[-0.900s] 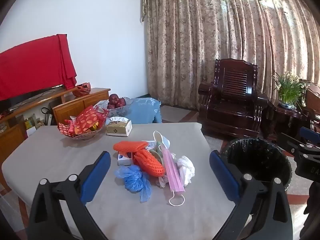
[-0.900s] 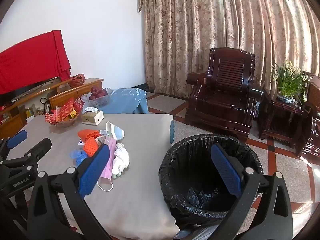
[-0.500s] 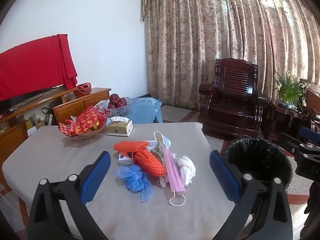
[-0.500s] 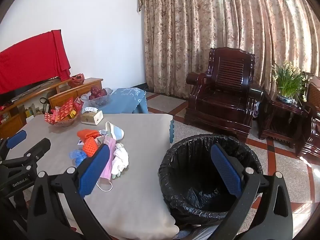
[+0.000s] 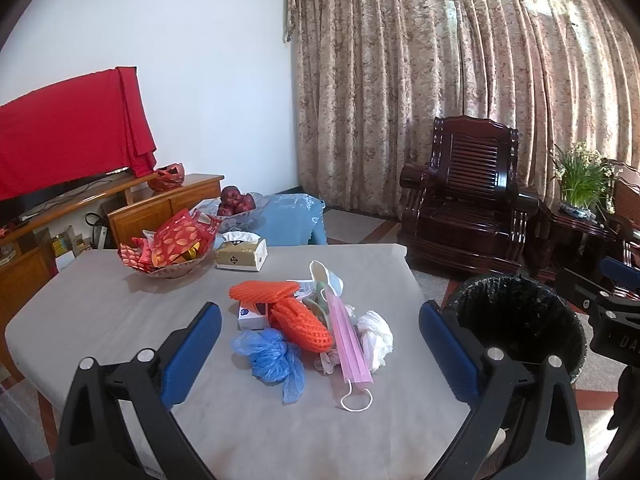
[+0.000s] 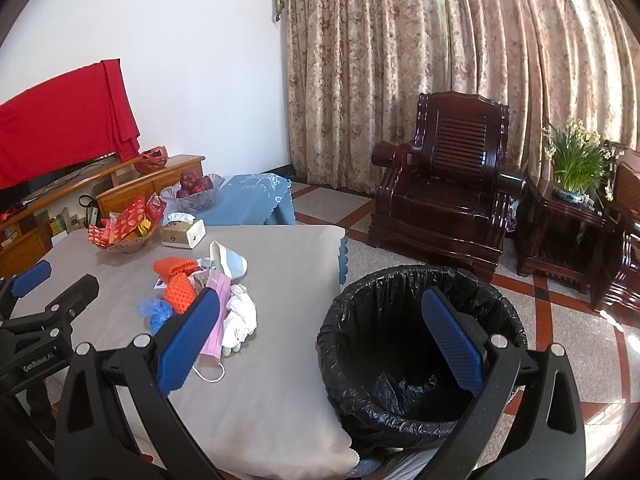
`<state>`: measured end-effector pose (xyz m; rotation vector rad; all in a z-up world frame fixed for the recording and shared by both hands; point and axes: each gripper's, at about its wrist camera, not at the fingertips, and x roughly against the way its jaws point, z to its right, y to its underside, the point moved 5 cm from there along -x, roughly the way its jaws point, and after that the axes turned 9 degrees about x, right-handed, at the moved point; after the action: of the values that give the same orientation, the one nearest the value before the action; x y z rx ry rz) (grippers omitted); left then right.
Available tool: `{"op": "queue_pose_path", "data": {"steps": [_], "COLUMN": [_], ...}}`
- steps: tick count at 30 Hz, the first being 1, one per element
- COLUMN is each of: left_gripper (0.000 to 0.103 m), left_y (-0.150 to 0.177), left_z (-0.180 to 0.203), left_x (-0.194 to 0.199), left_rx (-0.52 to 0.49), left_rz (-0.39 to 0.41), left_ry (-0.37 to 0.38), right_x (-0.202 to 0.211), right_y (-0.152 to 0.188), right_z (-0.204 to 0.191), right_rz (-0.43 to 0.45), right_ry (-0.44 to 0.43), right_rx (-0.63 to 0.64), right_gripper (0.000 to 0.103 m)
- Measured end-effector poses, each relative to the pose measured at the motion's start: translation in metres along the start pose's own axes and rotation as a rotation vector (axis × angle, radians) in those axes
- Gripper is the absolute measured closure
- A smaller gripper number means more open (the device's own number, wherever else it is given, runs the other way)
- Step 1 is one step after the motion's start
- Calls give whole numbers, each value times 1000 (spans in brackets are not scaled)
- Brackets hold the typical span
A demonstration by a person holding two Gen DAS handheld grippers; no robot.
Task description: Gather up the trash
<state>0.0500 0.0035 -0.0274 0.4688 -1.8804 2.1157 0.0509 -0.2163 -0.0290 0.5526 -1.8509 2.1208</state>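
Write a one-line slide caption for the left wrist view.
Open left gripper faces a trash pile on the table, bin at right.

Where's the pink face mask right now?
The pink face mask lies on the table in the trash pile, between the orange foam net and the crumpled white tissue, centred in the left wrist view.

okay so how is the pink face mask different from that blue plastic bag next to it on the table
The pink face mask lies flat and stretched out in a long strip; the blue plastic bag is crumpled into a bunch. The mask has a white ear loop trailing off its near end; the bag has only a loose plastic tail. The mask leans on the trash pile; the bag sits at its left edge. Neither is gripped.
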Motion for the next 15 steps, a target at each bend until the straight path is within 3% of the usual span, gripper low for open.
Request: {"op": "queue_pose_path", "data": {"steps": [15], "left_gripper": [6], "left_y": [0], "left_z": [-2], "left_x": [-2], "left_rx": [1], "left_rz": [-3], "left_ry": [0], "right_x": [-1], "right_y": [0], "right_z": [-1], "right_rz": [-2], "right_ry": [0], "right_rx": [-1], "right_gripper": [5]}}
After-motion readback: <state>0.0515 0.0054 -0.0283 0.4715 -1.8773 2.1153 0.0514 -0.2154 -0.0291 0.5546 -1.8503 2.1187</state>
